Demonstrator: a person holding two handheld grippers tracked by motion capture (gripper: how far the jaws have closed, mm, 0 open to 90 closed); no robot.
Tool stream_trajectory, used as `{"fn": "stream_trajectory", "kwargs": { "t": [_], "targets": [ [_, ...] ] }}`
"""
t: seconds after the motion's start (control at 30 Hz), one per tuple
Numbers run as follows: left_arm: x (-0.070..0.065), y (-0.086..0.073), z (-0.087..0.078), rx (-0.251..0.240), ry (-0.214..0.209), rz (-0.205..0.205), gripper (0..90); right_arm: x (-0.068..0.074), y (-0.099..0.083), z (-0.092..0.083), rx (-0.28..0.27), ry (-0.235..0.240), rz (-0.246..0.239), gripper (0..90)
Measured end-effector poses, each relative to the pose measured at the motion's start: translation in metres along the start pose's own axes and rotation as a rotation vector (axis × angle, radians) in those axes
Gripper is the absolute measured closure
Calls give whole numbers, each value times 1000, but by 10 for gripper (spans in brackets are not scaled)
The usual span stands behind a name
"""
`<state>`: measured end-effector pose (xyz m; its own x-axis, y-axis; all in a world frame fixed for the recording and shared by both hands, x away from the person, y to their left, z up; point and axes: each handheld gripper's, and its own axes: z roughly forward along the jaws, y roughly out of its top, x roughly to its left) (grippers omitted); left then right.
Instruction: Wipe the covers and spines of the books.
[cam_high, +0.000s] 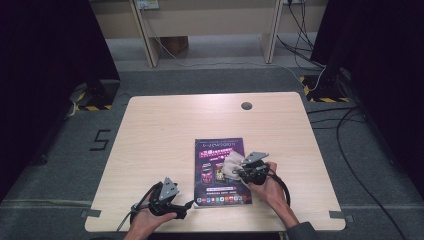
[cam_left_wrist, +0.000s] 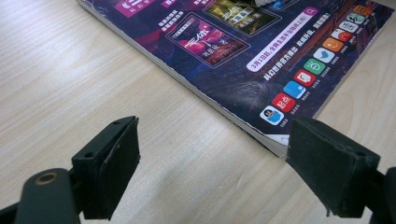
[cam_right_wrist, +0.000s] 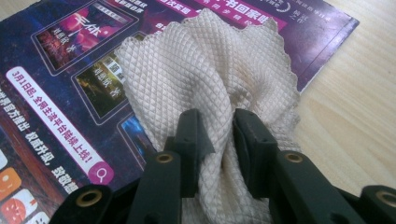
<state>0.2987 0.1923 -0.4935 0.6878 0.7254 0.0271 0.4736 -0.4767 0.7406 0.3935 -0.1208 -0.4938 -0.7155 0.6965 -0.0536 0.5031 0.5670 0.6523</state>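
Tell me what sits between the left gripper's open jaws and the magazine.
Bare wooden table, seen in the left gripper view: the left gripper faces the magazine corner.

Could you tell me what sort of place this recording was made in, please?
Probably a lab or recording room: a lone light wooden table on grey carpet, black curtains at both sides, loose cables across the floor, and hazard-striped stand bases.

The cloth covers a part of the magazine cover, and its lower end is hidden between the right gripper jaws. In the left gripper view the magazine is cut by the top edge. Its small print is unreadable from above.
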Motion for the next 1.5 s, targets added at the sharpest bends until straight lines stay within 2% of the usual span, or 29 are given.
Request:
{"fn": "stream_trajectory", "kwargs": {
  "t": [0.03,0.2,0.27,0.57,0.67,0.73,0.83,0.93,1.07,1.33,1.5],
  "targets": [
    [0,0,1,1,-1,2,164,3,2,1,0,-6,-12,720],
    [-1,1,1,0,-6,4,164,21,10,8,-6,27,-58,721],
    [-1,1,1,1,-7,5,163,29,14,12,-11,51,-61,720],
    [-1,1,-1,-5,-7,-2,164,75,34,29,-28,140,-140,720],
    [0,1,-2,-8,-8,0,164,86,36,31,-40,160,-170,720],
    [0,1,-3,-11,-6,-5,164,91,35,31,-36,171,-169,720],
    [1,0,-4,-14,-7,-6,164,90,35,30,-35,176,-166,719],
    [2,-1,-7,-20,-1,-16,164,81,30,26,-34,174,-155,718],
    [4,-3,-9,-24,3,-19,164,65,20,17,-23,143,-118,718],
    [6,-4,-12,-28,8,-30,164,25,-7,-7,-9,53,-34,718],
    [6,-4,-12,-27,9,-28,164,13,-18,-16,-3,15,-2,718]
  ]
}}
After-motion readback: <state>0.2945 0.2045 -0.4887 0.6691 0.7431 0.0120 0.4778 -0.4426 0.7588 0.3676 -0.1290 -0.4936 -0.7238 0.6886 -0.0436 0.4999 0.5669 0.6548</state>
